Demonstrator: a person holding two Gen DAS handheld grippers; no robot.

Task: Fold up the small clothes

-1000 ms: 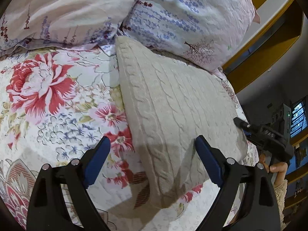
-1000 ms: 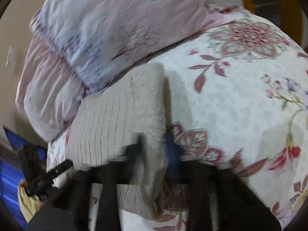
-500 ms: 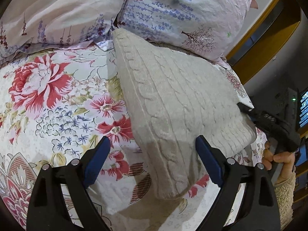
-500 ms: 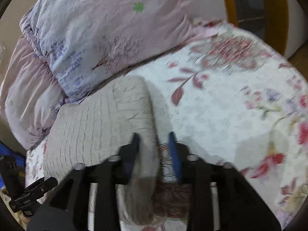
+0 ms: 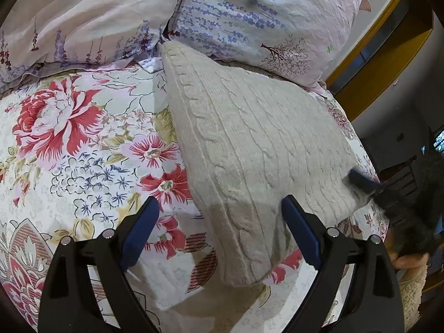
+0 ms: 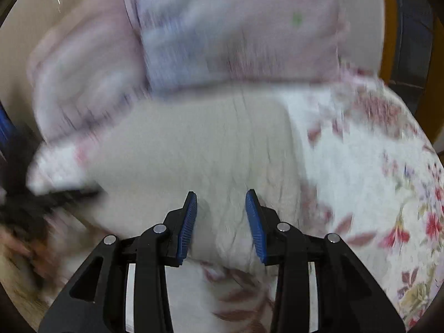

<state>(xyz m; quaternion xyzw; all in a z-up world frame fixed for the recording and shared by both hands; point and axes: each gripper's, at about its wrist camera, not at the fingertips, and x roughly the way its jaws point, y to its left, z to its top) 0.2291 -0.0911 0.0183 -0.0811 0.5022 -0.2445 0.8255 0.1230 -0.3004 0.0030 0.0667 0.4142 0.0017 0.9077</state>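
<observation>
**Knit folded into a pad on the bed; both tools empty**

- The cream cable-knit garment (image 5: 249,149) lies on the floral bedspread (image 5: 83,144) as a thick, squared pad, its far edge up against the pillows (image 5: 249,14). No sleeve or loose flap shows. My guess is the main folds are done.
- Left gripper (image 5: 219,233): jaws spread wide, nothing between the pads. The near corner of the knit sits just ahead of it, towards its right-hand finger; the left-hand finger hangs over bare bedspread. No contact I can see.
- Right gripper (image 6: 221,224): jaws partly apart, pads not pressing anything. The knit's near edge lies directly beyond and below the tips. This view is badly smeared, so whether the tips brush the wool I cannot tell.
- From the left tool's view the right tool shows as a dark blur at the knit's right edge, with a hand (image 5: 408,260) on its handle below.
- Left to do, as I judge it: perhaps a last squaring or pressing flat, or moving the pad aside. No other garment is in sight.
- Writing: none legible. No brand tag or label visible on the knit, the bedding or the tools. A small green mark on one pillow is too small to read.
</observation>
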